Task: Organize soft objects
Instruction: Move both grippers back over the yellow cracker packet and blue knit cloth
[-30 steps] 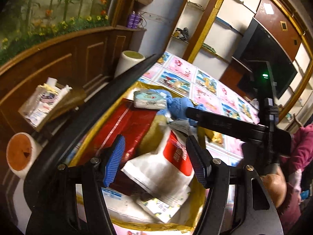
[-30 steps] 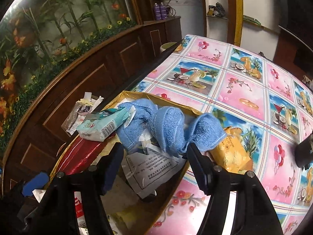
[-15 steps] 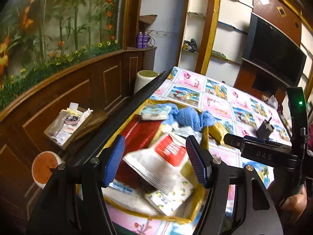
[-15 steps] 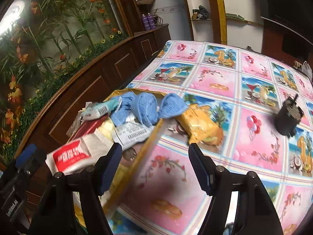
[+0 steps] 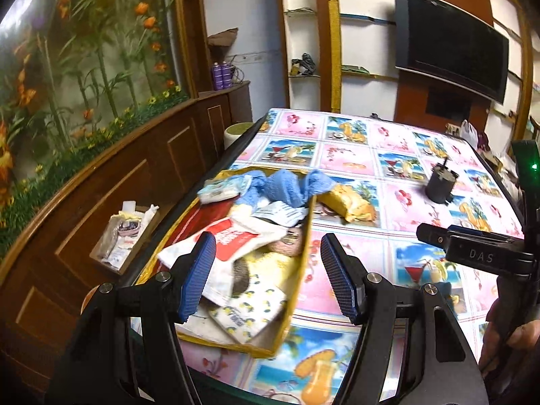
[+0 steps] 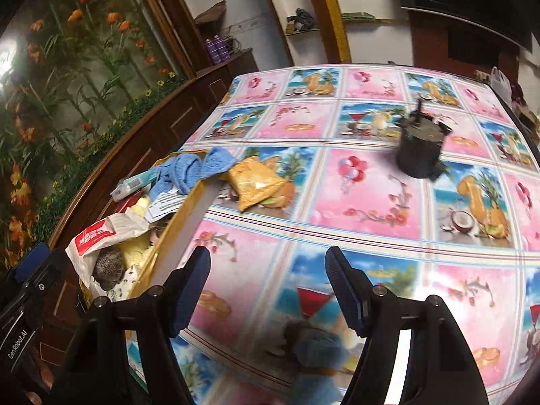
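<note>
A gold cardboard box (image 5: pixel 303 263) stands at the table's left edge, heaped with soft things. A blue towel (image 5: pixel 287 185) drapes over its far end, and a white pouch with a red label (image 5: pixel 233 236) lies on top. Outside the box, a yellow packet (image 6: pixel 256 182) lies on the cloth beside the blue towel (image 6: pixel 192 168). My left gripper (image 5: pixel 266 276) hangs open above the box's near end, holding nothing. My right gripper (image 6: pixel 268 290) is open over the bare cloth to the right of the box (image 6: pixel 182 226). A blurred blue soft thing (image 6: pixel 314 351) lies just below it.
A black cylinder-shaped object (image 6: pixel 420 148) stands on the patterned tablecloth (image 6: pixel 371 202) further back. Dark wooden panelling (image 5: pixel 118 175) runs along the table's left side, with a small tray of packets (image 5: pixel 125 233) on it. The right gripper's frame (image 5: pixel 479 253) shows at the right, held by a hand.
Both grippers have drawn back from the box and more of the table shows. The right gripper has swung right, from over the blue towel to over the cloth. Neither picked anything up.
</note>
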The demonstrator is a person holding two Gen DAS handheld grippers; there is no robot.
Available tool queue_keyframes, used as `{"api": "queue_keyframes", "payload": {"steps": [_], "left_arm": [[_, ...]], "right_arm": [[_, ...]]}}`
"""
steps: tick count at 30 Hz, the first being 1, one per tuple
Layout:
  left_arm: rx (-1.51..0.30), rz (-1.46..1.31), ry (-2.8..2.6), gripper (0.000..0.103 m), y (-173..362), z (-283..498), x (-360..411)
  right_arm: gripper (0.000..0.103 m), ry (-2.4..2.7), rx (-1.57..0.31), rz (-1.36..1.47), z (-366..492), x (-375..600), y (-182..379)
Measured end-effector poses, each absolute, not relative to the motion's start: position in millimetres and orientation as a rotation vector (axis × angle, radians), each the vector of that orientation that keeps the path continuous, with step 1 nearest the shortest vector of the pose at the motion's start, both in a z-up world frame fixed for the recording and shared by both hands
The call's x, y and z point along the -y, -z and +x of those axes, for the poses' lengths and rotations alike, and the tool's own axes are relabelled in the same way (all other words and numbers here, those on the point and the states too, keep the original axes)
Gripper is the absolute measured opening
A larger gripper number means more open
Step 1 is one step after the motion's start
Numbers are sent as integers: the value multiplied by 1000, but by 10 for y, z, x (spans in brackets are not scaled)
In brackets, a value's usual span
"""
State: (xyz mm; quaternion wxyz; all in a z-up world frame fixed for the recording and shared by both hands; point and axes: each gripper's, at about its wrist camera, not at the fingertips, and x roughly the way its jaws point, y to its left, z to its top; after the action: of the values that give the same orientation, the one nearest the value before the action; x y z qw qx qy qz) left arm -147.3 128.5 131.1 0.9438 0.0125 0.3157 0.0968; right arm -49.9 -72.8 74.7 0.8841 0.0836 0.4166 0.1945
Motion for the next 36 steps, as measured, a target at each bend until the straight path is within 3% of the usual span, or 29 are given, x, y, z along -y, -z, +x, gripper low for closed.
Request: {"api": "queue_keyframes", "payload": {"steps": [11,17,23,29,30,32,34,36], "left_arm": [[-744,-97,24,65,-1193,-1327,-1087],[-841,-202,134,65,-1070,-981,-1064],[-887,-173,140,65,-1099,-303,-951],[-1048,-197,94,65,-670,511,-838],[-1059,-185,68,65,-620,588,-828],[-1072,-143,30,65,-529,721,-786],[-1092,-105,-7,65,-449,845,-739],[-1101,-90,-20,65,-389,948,-705]], "right_arm": [[71,-301,-888,256,-529,1428,-543],[71,-360,-1002,191,-497,1366,-328],[71,-430,-1054,33,-659,1007,-209],[70,-445,-1034,-95,-832,879,-164],[68,-449,-1029,-98,-841,887,-164],[50,-438,-1013,-117,-849,915,-168],[44,-436,-1010,-118,-838,969,-174],[44,-444,-1008,-106,-825,1021,-174]]}}
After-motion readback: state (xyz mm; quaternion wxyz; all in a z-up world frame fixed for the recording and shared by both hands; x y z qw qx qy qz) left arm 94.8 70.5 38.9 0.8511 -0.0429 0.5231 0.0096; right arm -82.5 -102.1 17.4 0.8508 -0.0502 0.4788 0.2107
